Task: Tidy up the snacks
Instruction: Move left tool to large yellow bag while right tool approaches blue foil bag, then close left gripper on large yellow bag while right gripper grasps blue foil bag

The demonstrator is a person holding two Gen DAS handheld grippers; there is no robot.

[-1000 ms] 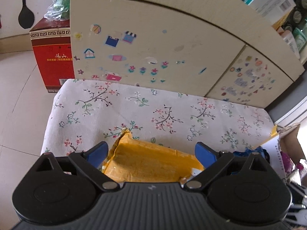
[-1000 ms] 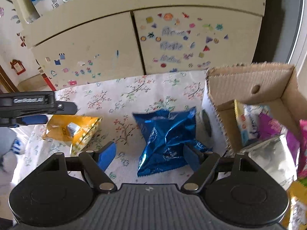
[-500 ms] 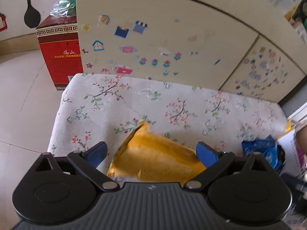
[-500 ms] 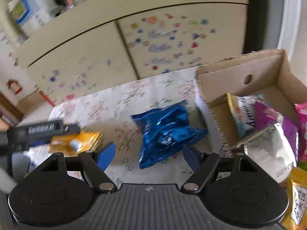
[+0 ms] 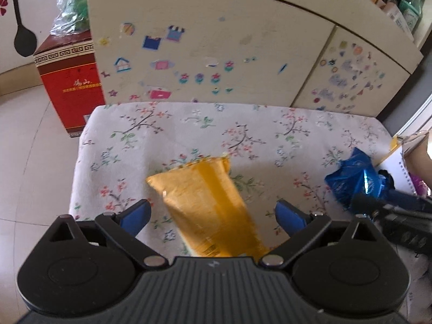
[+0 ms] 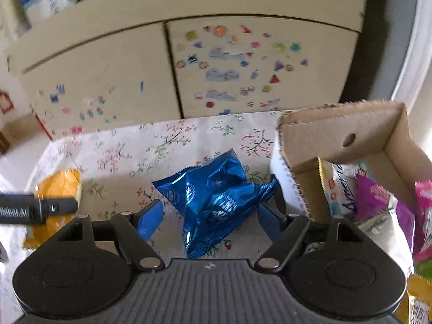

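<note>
The crinkled blue snack bag, judged light, soft and slippery, is framed near the cardboard box by the closing right gripper, best pinched mid-body; the yellow bag is straddled untouched by the wide-open left gripper.

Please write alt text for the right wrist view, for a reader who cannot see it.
The right claw is closing around a crumpled blue bag on a floral cloth. A cardboard box of snacks stands to the right. At the left lies a yellow bag, with the left claw's black finger over it.
</note>
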